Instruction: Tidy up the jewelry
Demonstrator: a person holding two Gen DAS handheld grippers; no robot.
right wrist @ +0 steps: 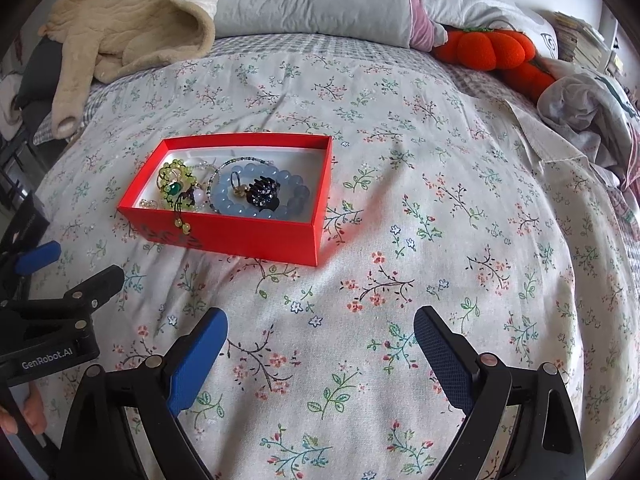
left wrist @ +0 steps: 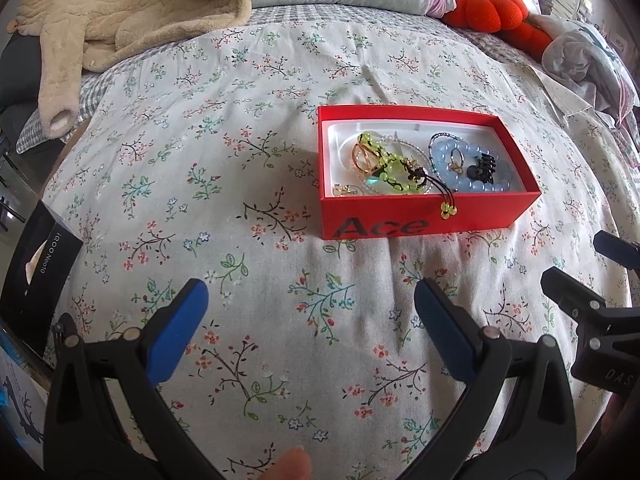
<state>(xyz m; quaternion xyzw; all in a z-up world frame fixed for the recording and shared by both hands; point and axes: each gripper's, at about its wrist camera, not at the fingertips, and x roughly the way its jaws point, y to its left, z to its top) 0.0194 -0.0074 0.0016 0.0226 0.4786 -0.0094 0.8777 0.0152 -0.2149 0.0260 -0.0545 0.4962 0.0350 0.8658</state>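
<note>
A bed [left wrist: 280, 340] under a flowered sheet fills both views, soft and yielding. On it sits the red box [right wrist: 256, 236], all the jewelry heaped inside: blue bead bracelet [right wrist: 260, 208], green bead strand [left wrist: 384, 172] with its tassel over the rim, black hair claw [right wrist: 262, 194]. My left gripper [left wrist: 312, 320] and right gripper [right wrist: 320, 344] are wide open, empty. The beads look light and slippery, likely tangled; I'd pinch one strand and lift slowly.
</note>
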